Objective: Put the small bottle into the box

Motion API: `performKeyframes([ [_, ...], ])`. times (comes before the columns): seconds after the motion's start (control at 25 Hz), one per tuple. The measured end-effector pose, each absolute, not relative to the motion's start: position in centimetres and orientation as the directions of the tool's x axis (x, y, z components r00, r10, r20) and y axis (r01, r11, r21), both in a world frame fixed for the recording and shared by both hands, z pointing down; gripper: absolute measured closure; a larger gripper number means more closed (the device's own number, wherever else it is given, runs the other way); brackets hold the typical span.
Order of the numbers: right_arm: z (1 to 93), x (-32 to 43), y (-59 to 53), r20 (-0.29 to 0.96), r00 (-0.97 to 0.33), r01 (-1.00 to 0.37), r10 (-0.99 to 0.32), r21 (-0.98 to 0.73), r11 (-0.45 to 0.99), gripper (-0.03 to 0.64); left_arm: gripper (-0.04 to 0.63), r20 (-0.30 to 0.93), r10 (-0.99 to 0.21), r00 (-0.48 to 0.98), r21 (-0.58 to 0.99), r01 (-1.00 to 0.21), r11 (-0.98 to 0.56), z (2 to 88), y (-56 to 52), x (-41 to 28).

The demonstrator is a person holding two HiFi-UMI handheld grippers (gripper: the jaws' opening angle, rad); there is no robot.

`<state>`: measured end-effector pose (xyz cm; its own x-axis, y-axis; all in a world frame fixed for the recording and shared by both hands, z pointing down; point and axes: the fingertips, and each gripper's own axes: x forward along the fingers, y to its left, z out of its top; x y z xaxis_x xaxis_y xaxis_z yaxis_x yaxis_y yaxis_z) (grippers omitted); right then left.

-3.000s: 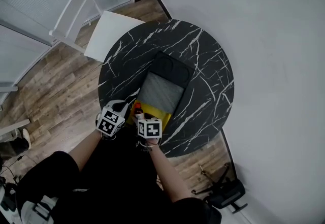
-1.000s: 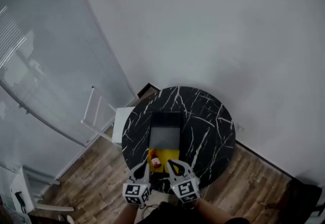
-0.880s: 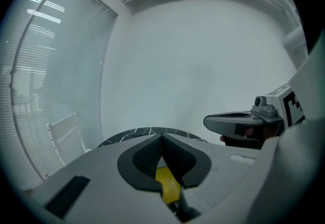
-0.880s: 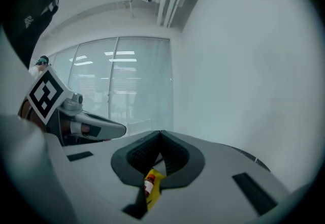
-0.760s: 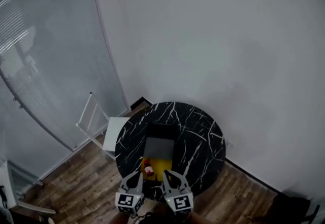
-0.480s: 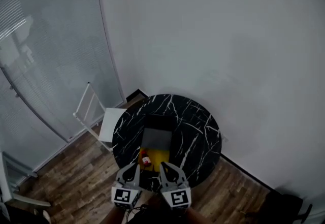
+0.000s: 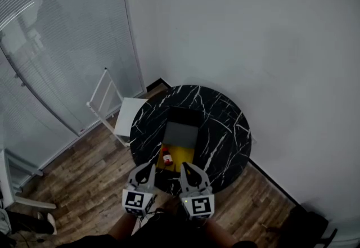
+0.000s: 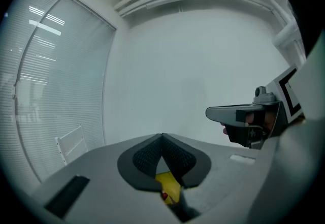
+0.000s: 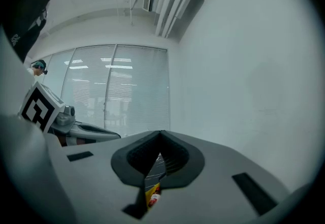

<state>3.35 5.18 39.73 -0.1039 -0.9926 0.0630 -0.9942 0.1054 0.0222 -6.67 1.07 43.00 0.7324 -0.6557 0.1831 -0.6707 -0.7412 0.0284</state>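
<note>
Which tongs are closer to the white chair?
Left. The left tongs hover at the near edge of the table, with the white chair farther away and to their left. The right tongs are beside them on the other side, farther from the chair.

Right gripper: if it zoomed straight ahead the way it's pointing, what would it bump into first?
Probably the white wall. The right gripper, jaws shut, aims out above the marble table and small bottle, so nothing nearer seems in its line, though depth is unclear.
</note>
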Motion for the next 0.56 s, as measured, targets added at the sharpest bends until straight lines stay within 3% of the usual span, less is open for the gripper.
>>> performKeyframes([
  [0.56, 37.6, 4.9, 2.8, 0.013, -0.113, -0.989, -0.993, 0.092, 0.114, 0.621, 0.597, 0.109, -0.662, 0.741, 0.011, -0.667, -0.745, 40.9, -1.2, -5.1],
])
